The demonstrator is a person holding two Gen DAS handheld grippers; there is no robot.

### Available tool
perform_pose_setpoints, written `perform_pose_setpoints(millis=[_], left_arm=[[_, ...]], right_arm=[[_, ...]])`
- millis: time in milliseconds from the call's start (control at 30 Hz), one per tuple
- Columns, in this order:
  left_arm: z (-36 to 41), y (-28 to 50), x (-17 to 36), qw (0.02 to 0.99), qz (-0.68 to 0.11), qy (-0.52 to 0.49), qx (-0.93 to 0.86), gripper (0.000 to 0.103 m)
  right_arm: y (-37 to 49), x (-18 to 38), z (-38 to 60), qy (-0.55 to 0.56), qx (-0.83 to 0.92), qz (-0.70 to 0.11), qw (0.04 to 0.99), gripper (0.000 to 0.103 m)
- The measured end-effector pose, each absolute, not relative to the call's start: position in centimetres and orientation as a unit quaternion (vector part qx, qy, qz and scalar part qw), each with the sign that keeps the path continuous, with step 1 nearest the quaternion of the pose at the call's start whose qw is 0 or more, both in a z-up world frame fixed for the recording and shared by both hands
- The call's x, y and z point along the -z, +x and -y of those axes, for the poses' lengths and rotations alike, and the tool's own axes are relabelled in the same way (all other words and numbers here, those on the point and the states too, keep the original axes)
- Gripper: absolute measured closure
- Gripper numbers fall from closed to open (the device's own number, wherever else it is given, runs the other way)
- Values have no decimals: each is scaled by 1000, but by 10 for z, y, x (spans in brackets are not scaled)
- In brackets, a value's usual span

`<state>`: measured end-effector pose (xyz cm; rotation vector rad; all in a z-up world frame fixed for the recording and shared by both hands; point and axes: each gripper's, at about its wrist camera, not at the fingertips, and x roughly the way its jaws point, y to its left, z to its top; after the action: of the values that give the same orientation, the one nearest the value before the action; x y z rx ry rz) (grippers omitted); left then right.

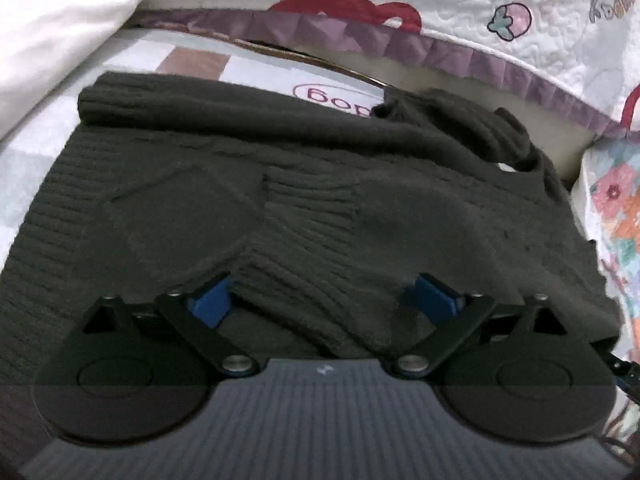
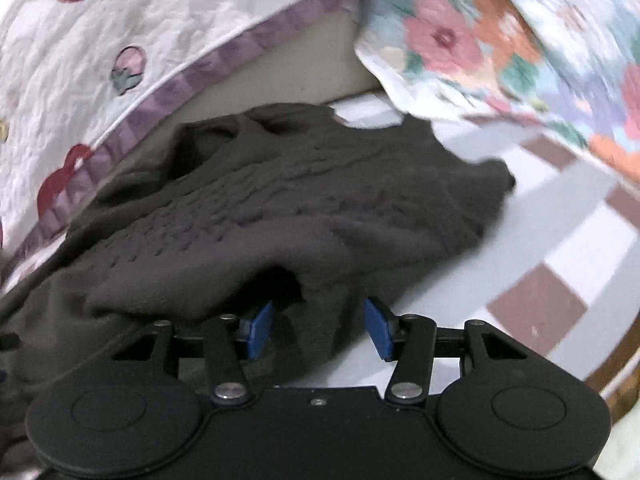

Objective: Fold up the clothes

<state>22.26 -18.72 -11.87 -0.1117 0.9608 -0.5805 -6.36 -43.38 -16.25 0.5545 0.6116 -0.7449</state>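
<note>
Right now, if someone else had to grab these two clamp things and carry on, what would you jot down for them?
Left gripper: jaws wide open, a ribbed fold of the dark knit sweater lying between the blue pads, not pinched.
Right gripper: open, the sweater's near edge bunched between its pads, not gripped.
The sweater lies on the checked bed sheet, sleeves laid in over the body, below the quilt with the purple border; a floral cloth lies to the right.
Done: sleeves folded in.
Left: probably regrip the near edge, fold the body over, neaten.
</note>
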Motion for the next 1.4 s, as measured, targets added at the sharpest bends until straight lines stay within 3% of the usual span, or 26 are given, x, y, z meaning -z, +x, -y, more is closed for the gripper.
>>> perform_pose_setpoints(millis=[100,133,167,200,233,267,367,500,600,667,733,833,867,933,1067,1200,1233,1267,1300,1400], left_arm=[[193,207,120,863,-426,-19,272,10],[196,204,118,868,-416,-8,271,20],[199,201,117,873,-406,4,269,41],[201,198,114,878,-396,22,269,52],[206,196,112,880,-386,45,272,73],[210,195,110,882,-376,69,276,84],[218,192,97,893,-321,146,281,90],[191,231,56,932,-241,115,246,91],[166,259,52,938,-250,54,235,89],[158,267,59,930,-290,33,224,80],[160,265,67,920,-314,27,232,76],[180,250,76,908,-324,65,257,52],[189,244,80,907,-321,76,263,51],[203,235,85,901,-318,89,280,48],[213,211,86,882,-339,83,316,47],[214,180,85,871,-341,120,332,44],[211,175,86,873,-339,129,326,42],[207,172,88,874,-344,135,316,42],[202,169,90,874,-349,140,307,42],[183,162,95,872,-376,139,283,42]], right_arm=[[-70,171,439,283,364,-292,838,47],[-71,172,439,291,363,-288,837,47],[-72,174,440,299,362,-284,836,47],[-74,175,441,306,361,-280,835,47],[-73,174,441,306,359,-278,837,47],[-71,172,440,297,359,-276,841,47],[-65,165,436,273,354,-273,852,47],[-60,159,436,227,345,-285,865,47],[-62,149,445,183,325,-297,879,36],[-67,140,451,176,313,-293,886,36],[-73,134,461,199,307,-281,887,36],[-84,133,479,277,299,-251,878,35],[-86,134,482,293,304,-249,872,35],[-80,132,472,263,299,-264,878,35],[-49,131,422,82,250,-309,914,35],[-6,165,379,-98,264,-387,878,35],[-3,172,379,-117,286,-381,872,49],[-11,167,381,-98,301,-370,873,80],[-20,162,384,-77,316,-359,875,93],[-47,146,388,-10,345,-338,875,93]])
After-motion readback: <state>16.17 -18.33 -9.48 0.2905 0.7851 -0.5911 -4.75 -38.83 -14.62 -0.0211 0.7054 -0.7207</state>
